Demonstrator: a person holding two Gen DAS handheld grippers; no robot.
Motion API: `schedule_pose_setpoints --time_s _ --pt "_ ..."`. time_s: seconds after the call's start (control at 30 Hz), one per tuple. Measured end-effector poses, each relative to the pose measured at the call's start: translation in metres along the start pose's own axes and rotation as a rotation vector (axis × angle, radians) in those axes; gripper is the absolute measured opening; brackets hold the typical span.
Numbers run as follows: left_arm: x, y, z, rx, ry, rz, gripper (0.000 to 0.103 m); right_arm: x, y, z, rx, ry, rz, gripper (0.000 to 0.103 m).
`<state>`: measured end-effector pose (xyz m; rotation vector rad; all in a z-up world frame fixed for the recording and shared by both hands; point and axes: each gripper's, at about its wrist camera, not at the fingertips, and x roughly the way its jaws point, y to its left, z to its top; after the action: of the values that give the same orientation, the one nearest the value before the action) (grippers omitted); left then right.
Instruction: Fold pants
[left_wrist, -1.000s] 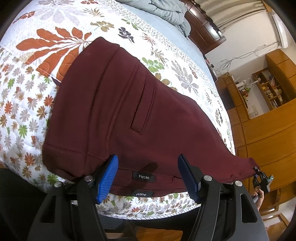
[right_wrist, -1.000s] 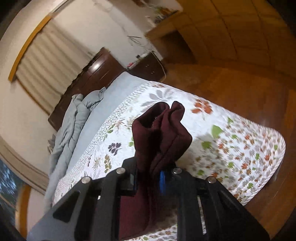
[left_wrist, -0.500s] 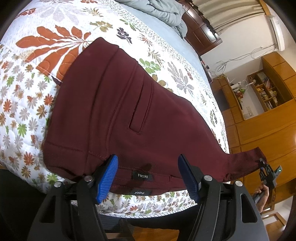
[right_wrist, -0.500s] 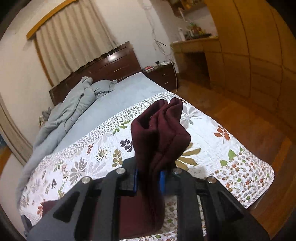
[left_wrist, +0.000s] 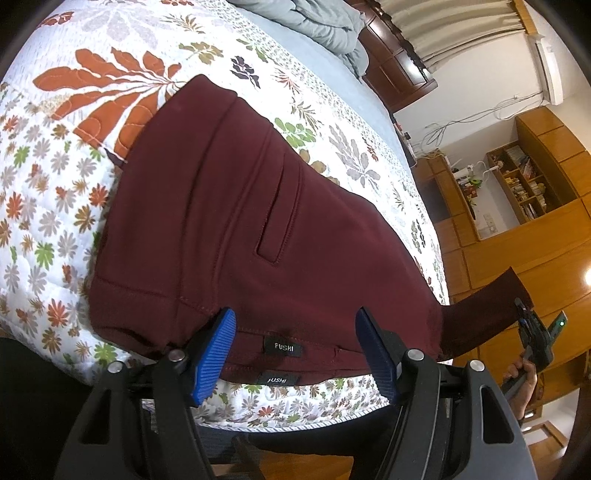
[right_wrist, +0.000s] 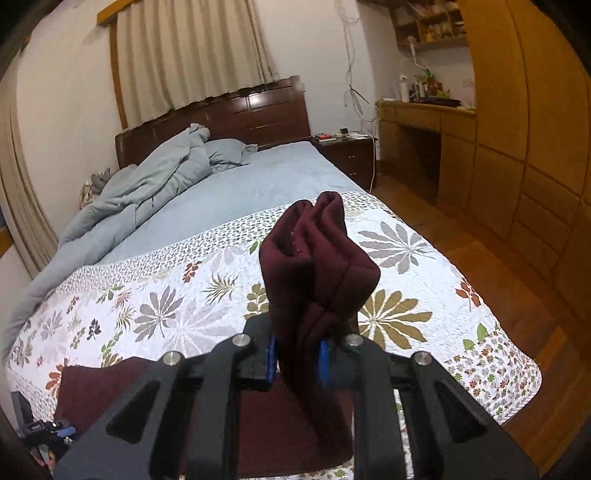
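Two grippers over maroon pants (left_wrist: 229, 221): left gripper (left_wrist: 295, 347) wide, empty; right gripper (right_wrist: 297, 356) clamping bunched cuffs (right_wrist: 317, 258).

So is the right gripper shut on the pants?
Shut: the right gripper pinches the bunched leg end of the pants.

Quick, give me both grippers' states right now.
Left gripper: open, jaws apart over the waistband of the maroon pants, not pinching it.
Right gripper: closed on the bunched leg end of the pants.
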<state>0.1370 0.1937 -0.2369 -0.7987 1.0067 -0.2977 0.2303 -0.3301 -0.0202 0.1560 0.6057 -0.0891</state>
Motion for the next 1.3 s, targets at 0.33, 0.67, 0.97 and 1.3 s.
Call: schedule_pose_setpoints --time_s 0.33,0.67,0.97,1.3 --pt "-0.005 0.008 -0.002 -0.017 -0.002 -0.033 0.068 0.014 0.061 -0.013 -0.121 0.031 0.020 0.016" --pt "-0.006 0.011 -0.002 -0.029 -0.001 -0.058 0.068 0.029 0.143 -0.053 -0.365 0.075 0.017 0.016" --pt "-0.012 0.019 -0.005 -0.037 0.000 -0.078 0.069 0.056 0.243 -0.151 -0.853 0.079 -0.084 0.016" --pt "-0.016 0.023 -0.008 -0.044 0.004 -0.097 0.069 0.080 0.267 -0.256 -1.324 0.034 -0.156 0.016"
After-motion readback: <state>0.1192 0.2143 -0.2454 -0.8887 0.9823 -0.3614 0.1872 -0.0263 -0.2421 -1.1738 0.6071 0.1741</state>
